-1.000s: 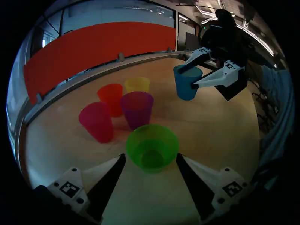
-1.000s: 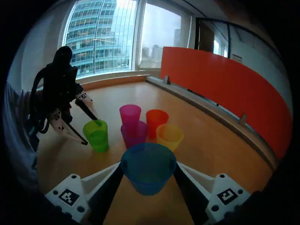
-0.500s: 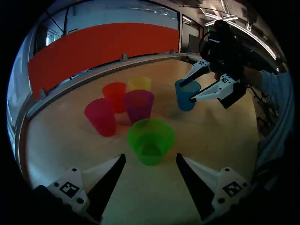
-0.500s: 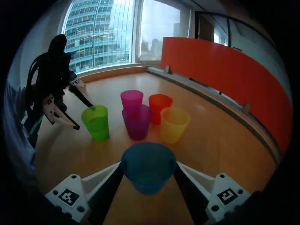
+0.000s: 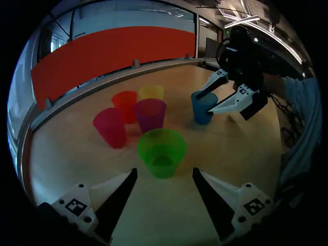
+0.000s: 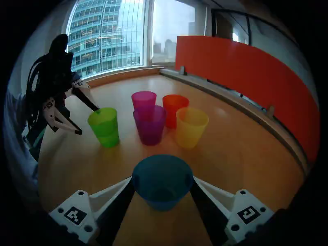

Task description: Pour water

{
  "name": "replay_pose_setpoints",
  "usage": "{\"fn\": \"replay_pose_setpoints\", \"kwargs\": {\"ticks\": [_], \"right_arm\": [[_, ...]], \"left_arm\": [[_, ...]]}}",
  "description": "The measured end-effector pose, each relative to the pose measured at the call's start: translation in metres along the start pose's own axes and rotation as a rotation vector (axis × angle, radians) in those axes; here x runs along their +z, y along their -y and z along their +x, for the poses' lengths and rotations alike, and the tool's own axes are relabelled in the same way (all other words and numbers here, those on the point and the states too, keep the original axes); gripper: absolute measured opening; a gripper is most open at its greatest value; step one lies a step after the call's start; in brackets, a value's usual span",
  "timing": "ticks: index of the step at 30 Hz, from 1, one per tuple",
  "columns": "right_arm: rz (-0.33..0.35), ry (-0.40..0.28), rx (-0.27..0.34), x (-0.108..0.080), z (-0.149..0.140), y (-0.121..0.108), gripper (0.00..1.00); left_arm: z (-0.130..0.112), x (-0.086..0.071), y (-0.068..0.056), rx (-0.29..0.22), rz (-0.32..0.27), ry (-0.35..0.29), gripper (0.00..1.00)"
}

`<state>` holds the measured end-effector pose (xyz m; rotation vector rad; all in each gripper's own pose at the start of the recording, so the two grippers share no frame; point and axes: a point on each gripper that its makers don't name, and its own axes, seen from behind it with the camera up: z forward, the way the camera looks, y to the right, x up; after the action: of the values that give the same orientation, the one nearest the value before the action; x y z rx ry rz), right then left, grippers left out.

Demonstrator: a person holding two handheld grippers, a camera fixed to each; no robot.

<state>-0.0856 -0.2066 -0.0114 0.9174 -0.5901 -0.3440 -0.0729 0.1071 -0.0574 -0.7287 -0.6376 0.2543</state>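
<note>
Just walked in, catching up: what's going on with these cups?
A person works two grippers over a wooden table. The right gripper grips a blue cup upright. The left gripper is open, with a green cup close ahead of it. A pink cup, purple cup, orange cup and yellow cup stand clustered nearby.

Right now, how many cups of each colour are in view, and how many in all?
green cup: 1
blue cup: 1
purple cup: 1
pink cup: 1
orange cup: 1
yellow cup: 1
Total: 6 cups
</note>
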Motion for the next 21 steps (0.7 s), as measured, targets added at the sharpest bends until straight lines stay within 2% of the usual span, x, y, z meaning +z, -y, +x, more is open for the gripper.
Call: {"fn": "replay_pose_setpoints", "kwargs": {"ticks": [6, 10, 21], "right_arm": [[0.007, 0.02, 0.012, -0.002, -0.006, 0.003, 0.93], [0.01, 0.028, 0.021, -0.002, -0.009, 0.004, 1.0], [-0.021, 0.016, 0.024, -0.014, -0.011, 0.0, 1.0]], "left_arm": [[0.001, -0.001, -0.001, -0.003, -0.002, 0.0, 1.0], [0.002, -0.002, -0.001, -0.005, -0.002, -0.004, 1.0], [0.003, -0.01, 0.003, -0.013, 0.018, -0.018, 1.0]]}}
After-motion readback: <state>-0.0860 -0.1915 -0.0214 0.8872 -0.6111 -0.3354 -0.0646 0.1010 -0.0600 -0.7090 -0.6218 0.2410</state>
